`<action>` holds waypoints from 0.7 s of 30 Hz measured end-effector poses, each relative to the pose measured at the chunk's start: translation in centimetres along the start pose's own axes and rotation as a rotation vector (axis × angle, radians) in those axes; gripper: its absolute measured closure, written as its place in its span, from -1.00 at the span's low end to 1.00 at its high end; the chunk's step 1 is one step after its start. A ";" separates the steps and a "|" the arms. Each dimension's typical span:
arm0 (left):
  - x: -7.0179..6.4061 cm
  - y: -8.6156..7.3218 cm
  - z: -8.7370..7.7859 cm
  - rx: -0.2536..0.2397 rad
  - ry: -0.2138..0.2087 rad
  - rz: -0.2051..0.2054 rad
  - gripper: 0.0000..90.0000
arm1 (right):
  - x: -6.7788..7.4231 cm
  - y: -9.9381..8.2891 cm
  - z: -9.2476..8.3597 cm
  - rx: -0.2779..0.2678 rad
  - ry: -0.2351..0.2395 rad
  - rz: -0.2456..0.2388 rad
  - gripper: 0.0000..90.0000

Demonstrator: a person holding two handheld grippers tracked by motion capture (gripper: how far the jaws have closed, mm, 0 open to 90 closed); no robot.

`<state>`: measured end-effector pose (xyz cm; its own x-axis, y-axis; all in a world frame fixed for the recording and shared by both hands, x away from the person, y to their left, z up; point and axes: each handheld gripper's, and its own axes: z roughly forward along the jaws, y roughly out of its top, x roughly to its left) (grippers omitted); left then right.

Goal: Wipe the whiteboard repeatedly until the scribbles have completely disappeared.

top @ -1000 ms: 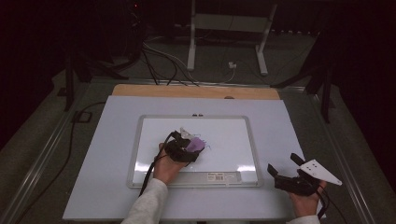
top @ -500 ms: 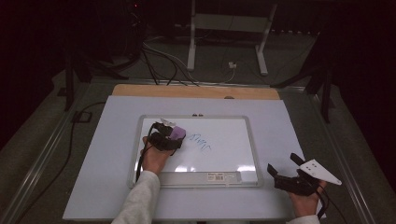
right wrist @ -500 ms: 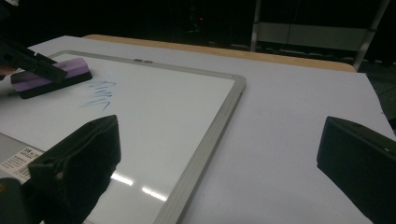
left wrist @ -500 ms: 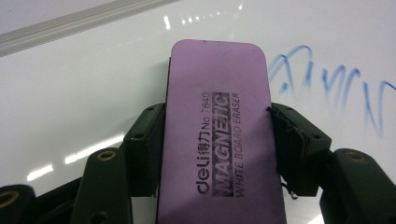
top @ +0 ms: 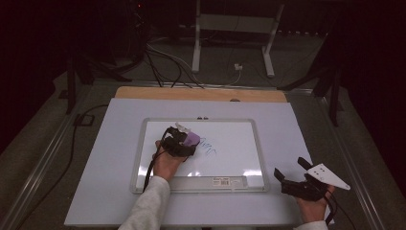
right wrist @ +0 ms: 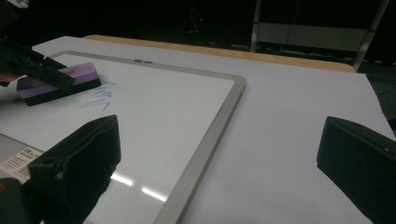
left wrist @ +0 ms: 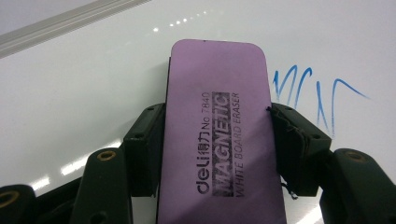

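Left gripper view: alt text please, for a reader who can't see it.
Left gripper clamps a purple magnetic whiteboard eraser by its long sides, flat on a whiteboard. Blue marker scribbles sit just right of the eraser.

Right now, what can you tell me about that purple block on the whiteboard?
It is a purple eraser, a flat rounded rectangle with a black underside, printed "deli No 7840 MAGNETIC WHITE BOARD ERASER". The left gripper clamps its long sides. It lies on the whiteboard, just left of blue scribbles.
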<state>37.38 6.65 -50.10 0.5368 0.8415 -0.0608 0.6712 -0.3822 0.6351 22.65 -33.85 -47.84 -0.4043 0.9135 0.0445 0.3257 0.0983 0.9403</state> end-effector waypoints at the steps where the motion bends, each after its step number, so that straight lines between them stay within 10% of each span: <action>1: 0.3 0.0 0.0 -0.003 0.004 -0.006 -0.07 | 0.0 0.0 0.0 0.000 -0.001 0.001 -1.00; 11: 1.9 0.7 0.3 0.002 0.087 -0.064 -0.07 | -0.1 0.0 0.0 0.001 -0.002 0.002 -1.00; 21: -3.5 0.2 0.3 0.003 -0.031 0.077 -0.07 | 0.0 0.0 0.0 0.000 -0.001 0.001 -1.00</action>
<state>35.77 3.49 -49.99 0.6021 0.7976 -0.0358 0.6290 -0.4462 0.6366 22.65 -33.88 -47.82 -0.4032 0.9140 0.0454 0.3262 0.0972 0.9403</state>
